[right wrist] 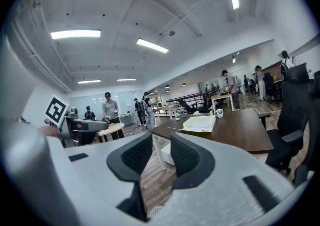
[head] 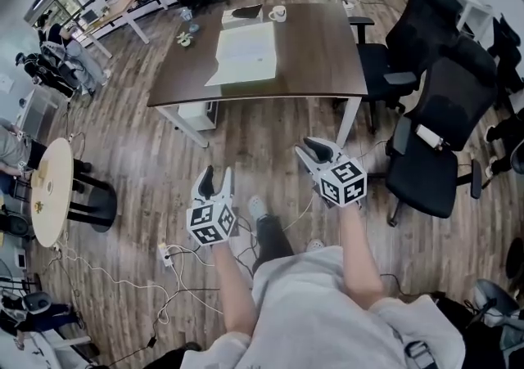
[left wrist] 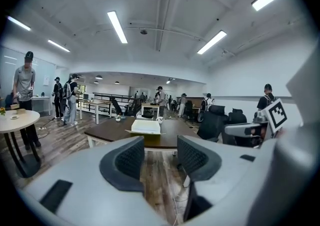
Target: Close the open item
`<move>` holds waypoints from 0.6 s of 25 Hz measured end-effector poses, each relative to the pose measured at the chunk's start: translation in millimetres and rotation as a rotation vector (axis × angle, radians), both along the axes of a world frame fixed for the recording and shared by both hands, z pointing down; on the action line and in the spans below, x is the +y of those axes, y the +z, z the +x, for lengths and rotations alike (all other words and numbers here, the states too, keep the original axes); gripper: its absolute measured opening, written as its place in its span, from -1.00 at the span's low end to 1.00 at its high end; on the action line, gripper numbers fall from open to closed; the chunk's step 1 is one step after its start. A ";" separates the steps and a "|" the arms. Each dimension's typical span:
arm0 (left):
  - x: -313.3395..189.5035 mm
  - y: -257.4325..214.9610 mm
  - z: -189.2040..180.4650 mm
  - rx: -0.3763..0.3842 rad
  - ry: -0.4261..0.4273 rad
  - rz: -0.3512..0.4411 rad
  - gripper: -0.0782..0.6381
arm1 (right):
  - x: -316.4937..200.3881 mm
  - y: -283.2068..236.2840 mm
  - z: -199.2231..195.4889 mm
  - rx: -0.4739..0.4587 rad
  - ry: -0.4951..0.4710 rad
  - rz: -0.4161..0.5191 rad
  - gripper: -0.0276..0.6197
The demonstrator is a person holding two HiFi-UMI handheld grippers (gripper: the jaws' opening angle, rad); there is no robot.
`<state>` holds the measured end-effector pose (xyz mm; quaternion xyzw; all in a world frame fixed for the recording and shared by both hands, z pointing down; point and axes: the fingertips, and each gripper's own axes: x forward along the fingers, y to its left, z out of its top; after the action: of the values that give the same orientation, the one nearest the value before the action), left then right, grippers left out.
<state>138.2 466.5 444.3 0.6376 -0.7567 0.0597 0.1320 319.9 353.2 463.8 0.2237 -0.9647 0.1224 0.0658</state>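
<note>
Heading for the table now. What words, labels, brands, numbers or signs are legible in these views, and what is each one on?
No readable words, brands or numbers in any view.
Marker cubes on the left claw and right claw: black-and-white square codes, not text.
Open cardboard box with pale flaps on the dark brown wooden table: no print visible.
White mug: too small to tell.
</note>
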 end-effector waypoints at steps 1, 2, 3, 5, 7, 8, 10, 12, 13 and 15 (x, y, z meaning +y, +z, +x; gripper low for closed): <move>-8.6 -0.5 -5.0 0.005 0.012 0.002 -0.27 | -6.5 -1.0 -5.0 -0.006 -0.003 -0.002 -0.55; -17.0 -1.1 -10.6 0.011 0.023 0.005 -0.27 | -13.3 -2.2 -10.0 -0.012 -0.004 -0.006 -0.55; -25.3 -1.6 -16.8 0.018 0.029 0.010 -0.27 | -20.3 -2.9 -14.7 -0.014 -0.001 -0.007 -0.55; -43.2 -3.2 -30.7 0.035 0.032 0.026 -0.27 | -33.5 -2.5 -23.8 -0.001 0.006 0.000 -0.55; -65.4 -4.5 -41.8 0.052 0.060 0.043 -0.27 | -45.7 -2.1 -35.8 -0.002 0.000 -0.006 -0.55; -77.6 -4.4 -45.7 0.061 0.085 0.052 -0.27 | -52.8 -3.0 -42.1 -0.021 -0.001 -0.020 -0.55; -101.9 -3.7 -54.2 0.079 0.125 0.077 -0.27 | -71.2 -6.4 -53.8 -0.063 0.010 -0.042 -0.54; -125.9 0.2 -67.4 0.098 0.154 0.090 -0.27 | -91.0 -5.7 -69.5 -0.049 0.014 -0.030 -0.53; -137.6 3.6 -76.7 0.110 0.161 0.090 -0.28 | -99.4 -3.4 -80.1 -0.028 0.008 -0.019 -0.51; -160.4 10.9 -99.7 0.136 0.158 0.088 -0.29 | -113.4 4.2 -105.1 0.015 -0.007 -0.007 -0.48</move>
<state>38.4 306.1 455.2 0.7031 -0.6952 -0.0068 0.1497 214.9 239.8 468.0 0.2208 -0.9645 0.1240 0.0745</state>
